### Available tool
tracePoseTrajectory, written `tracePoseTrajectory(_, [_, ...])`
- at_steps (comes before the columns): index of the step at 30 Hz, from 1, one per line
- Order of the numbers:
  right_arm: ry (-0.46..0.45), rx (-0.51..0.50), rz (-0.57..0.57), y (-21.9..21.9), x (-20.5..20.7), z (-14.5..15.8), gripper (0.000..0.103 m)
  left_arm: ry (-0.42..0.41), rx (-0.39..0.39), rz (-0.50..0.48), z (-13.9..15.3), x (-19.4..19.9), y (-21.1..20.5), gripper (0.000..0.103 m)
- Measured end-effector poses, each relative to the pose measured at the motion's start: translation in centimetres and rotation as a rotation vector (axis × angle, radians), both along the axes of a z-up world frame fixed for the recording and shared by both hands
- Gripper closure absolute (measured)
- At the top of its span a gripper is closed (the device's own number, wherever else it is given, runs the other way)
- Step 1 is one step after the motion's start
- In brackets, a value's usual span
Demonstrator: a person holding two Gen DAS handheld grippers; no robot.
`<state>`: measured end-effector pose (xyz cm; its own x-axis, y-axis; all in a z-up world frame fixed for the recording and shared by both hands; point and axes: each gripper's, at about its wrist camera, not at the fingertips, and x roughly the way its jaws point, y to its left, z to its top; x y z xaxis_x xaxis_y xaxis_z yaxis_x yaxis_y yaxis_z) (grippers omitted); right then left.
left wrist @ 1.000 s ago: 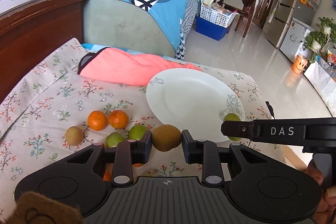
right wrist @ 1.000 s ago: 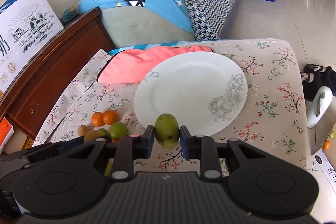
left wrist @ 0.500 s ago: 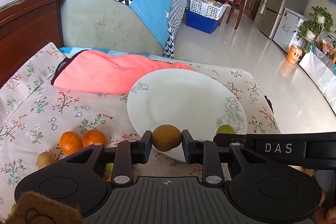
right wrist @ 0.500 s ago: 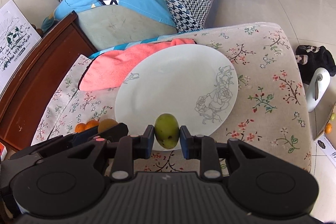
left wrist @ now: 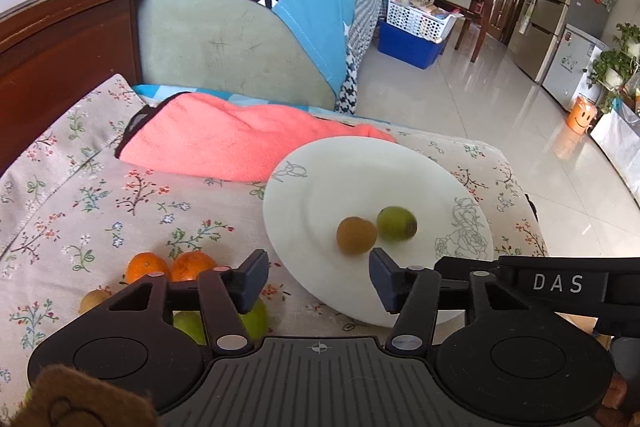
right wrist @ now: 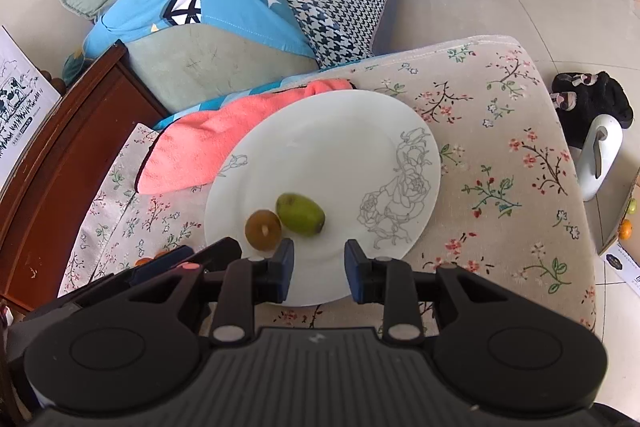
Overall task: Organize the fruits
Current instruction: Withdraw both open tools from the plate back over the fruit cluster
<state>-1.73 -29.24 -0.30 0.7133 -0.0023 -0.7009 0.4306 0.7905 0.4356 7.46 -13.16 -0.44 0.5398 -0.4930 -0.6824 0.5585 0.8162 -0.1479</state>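
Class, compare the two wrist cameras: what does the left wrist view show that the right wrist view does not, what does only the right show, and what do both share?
Only the left wrist view shows the two whole oranges, a small brown fruit and green fruits lying on the floral cloth, plus the fridge. Only the right wrist view shows the black slippers on the floor. Both show the white plate holding a brown kiwi and a green fruit, the pink towel, and an open gripper: left gripper, right gripper.

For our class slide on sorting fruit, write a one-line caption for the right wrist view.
Open right gripper above a white plate holding a kiwi and a green fruit.
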Motion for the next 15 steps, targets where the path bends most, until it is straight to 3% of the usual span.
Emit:
tracePoseTrajectory(7, [-0.007, 0.004, 0.021, 0.3, -0.1, 0.1, 0.071, -0.017, -0.024, 0.037, 1.5, -0.5, 1.6, 0.025])
tracePoseTrajectory(15, [-0.013, -0.044, 0.105, 1.9, 0.0, 0.2, 0.068, -0.017, 0.018, 0.065, 2.0, -0.7, 3.1, 0.024])
